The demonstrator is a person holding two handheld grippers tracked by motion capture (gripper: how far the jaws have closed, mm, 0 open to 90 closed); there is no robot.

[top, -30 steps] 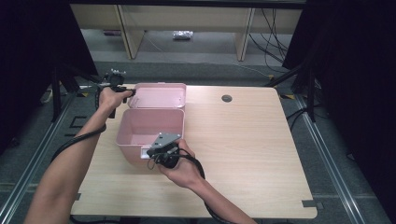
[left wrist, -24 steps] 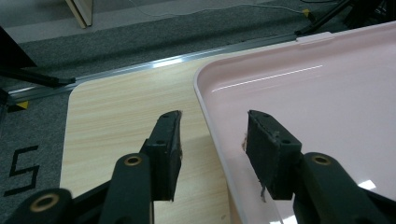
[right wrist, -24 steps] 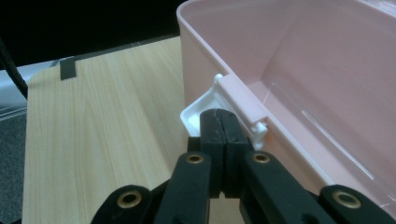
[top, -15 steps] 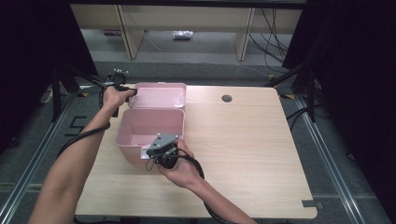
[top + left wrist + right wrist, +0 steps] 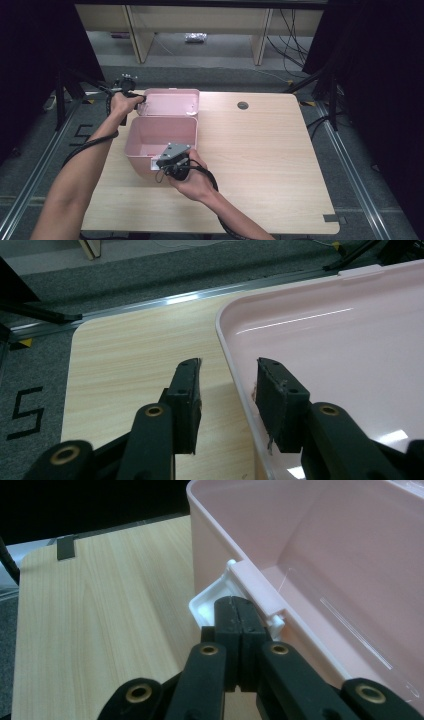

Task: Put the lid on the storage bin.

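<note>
An open pink plastic box (image 5: pixel 161 137) sits on the wooden worktop (image 5: pixel 260 150). The left gripper (image 5: pixel 227 390), jaws closing, straddles its lid's (image 5: pixel 325 345) rim untouched; the right gripper (image 5: pixel 235 611), jaws together, meets the white latch (image 5: pixel 212 597).

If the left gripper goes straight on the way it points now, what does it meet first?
Probably nothing solid: the left gripper straddles the lid edge, jaws apart and just closing, so it would slide along that rim. Depth is unclear.
</note>
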